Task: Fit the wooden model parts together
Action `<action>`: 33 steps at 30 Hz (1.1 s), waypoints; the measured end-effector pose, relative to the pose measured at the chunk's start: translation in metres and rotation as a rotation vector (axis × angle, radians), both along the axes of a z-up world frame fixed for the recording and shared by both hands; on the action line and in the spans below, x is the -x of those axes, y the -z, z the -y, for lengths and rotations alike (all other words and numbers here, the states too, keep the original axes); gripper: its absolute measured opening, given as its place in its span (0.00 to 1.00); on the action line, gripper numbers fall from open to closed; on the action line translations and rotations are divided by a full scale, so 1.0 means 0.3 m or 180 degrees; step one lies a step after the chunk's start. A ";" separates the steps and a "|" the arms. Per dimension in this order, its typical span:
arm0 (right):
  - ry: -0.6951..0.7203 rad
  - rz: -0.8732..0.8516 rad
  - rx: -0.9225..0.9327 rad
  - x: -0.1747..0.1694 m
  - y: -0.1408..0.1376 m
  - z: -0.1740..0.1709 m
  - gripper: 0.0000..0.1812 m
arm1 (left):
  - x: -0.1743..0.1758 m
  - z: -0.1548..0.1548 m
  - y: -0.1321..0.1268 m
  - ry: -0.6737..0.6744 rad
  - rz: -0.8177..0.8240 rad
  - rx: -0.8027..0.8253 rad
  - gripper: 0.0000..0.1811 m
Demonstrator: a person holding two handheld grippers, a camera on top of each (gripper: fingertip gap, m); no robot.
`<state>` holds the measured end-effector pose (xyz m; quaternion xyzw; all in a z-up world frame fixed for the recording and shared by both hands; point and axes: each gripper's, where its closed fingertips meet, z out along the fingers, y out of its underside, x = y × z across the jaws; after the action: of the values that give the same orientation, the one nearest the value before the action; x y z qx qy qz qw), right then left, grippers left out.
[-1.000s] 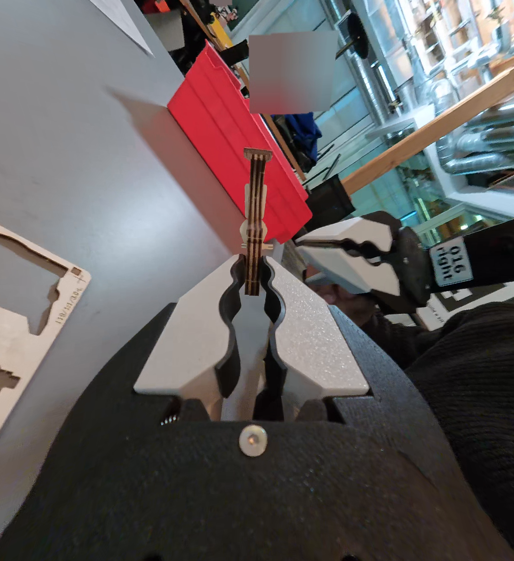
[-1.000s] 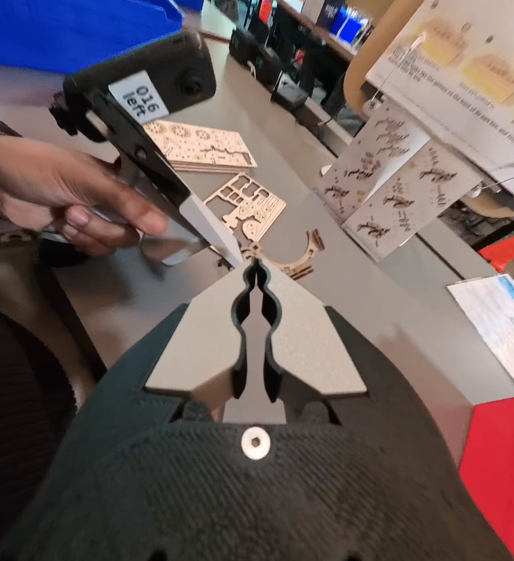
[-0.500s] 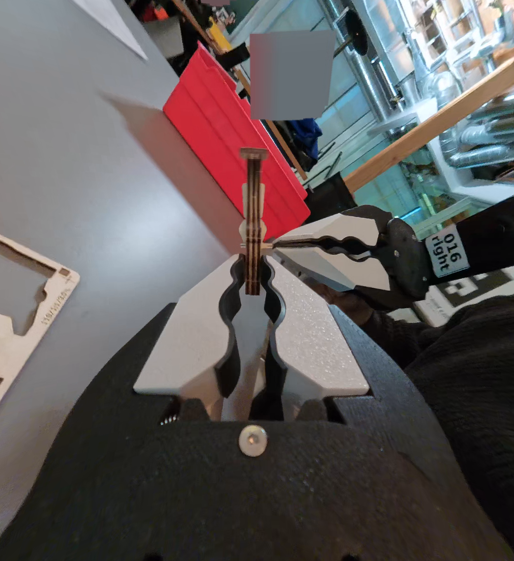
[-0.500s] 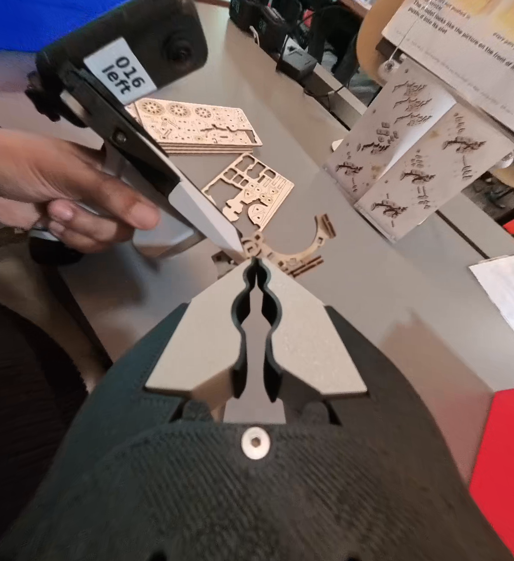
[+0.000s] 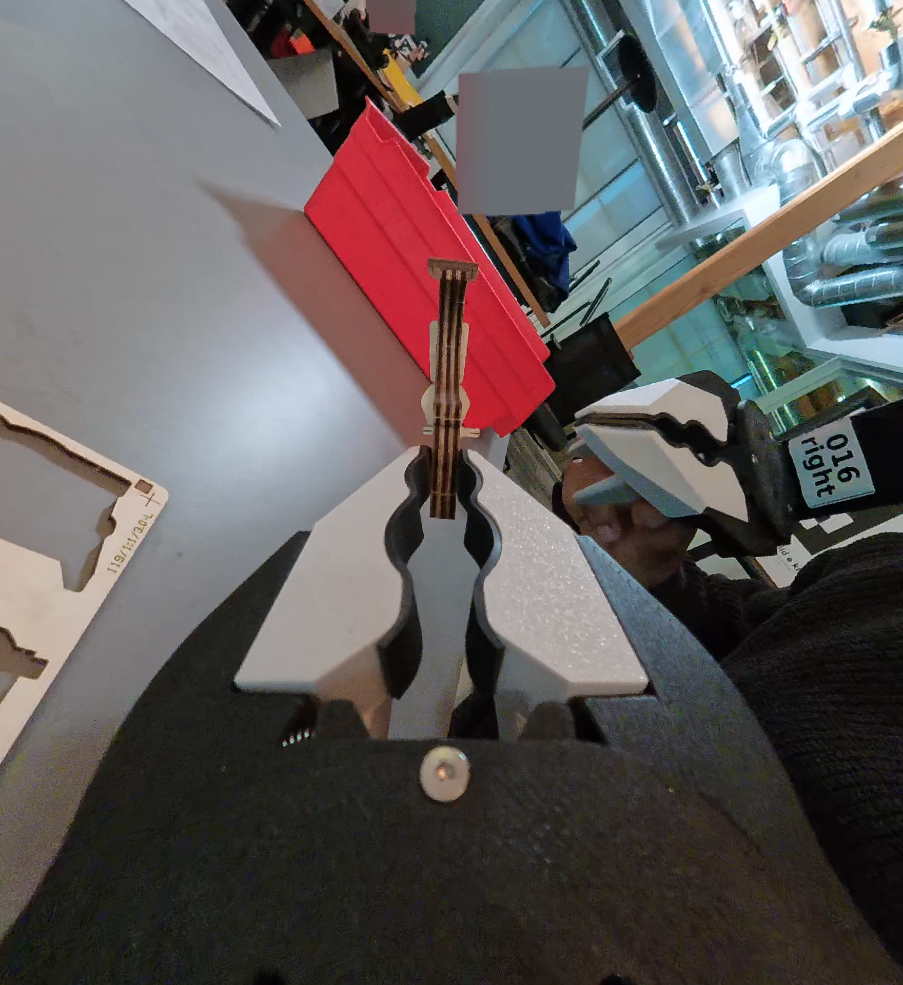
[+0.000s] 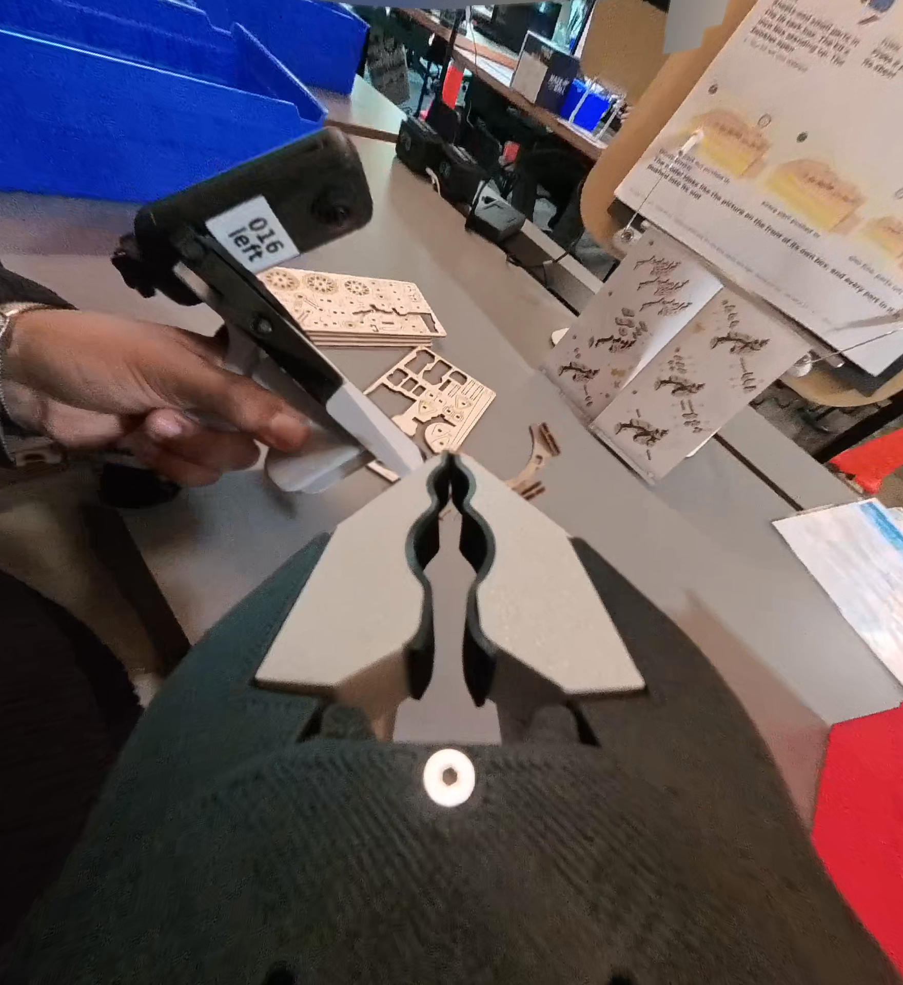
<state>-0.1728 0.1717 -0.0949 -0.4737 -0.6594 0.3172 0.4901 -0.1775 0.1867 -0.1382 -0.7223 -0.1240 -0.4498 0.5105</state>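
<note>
The left tongs [image 5: 445, 463] are clamped on a thin layered wooden model part [image 5: 450, 394], seen edge-on with dark burnt laminations, which stands straight out beyond their tips over the grey counter [image 5: 119, 266]. To the right of those tips, apart from the part, the right tongs [image 5: 588, 426] point toward it with their tips pressed together and nothing visible between them. A pale laser-cut plywood sheet with empty cutouts [image 5: 39, 559] lies on the counter left of the left tongs, and a red plastic bin [image 5: 412, 256] sits ahead of them. Beyond the right tongs [image 6: 452, 459] lie more pale cut plywood sheets [image 6: 353, 309] and a blue bin [image 6: 119, 106].
</note>
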 end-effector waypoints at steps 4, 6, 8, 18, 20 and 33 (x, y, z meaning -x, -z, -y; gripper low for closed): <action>0.0149 0.0397 0.0073 0.012 0.103 -0.035 0.00 | -0.025 0.011 -0.031 0.0012 -0.0144 -0.0126 0.05; 0.0111 0.0366 0.0127 0.010 0.091 -0.030 0.00 | -0.025 0.012 -0.043 0.0080 0.0018 -0.0154 0.04; 0.0067 0.0190 0.0061 0.005 0.050 -0.020 0.00 | -0.010 0.004 -0.024 0.0010 -0.0024 -0.0089 0.04; 0.0123 -0.0153 0.0731 -0.007 0.016 -0.066 0.00 | 0.035 -0.004 -0.008 -0.0131 0.0063 -0.0077 0.04; 0.0124 -0.0202 0.1079 -0.008 0.028 -0.086 0.03 | 0.044 -0.004 -0.009 -0.0132 0.0026 -0.0114 0.04; -0.0518 -0.0319 0.3164 -0.032 0.035 -0.075 0.10 | 0.031 0.019 -0.125 0.0145 0.0867 -0.0711 0.04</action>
<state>-0.1632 0.1941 -0.1052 -0.5810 -0.4391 0.6523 0.2101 -0.1869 0.1810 -0.1008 -0.5960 -0.1248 -0.5659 0.5558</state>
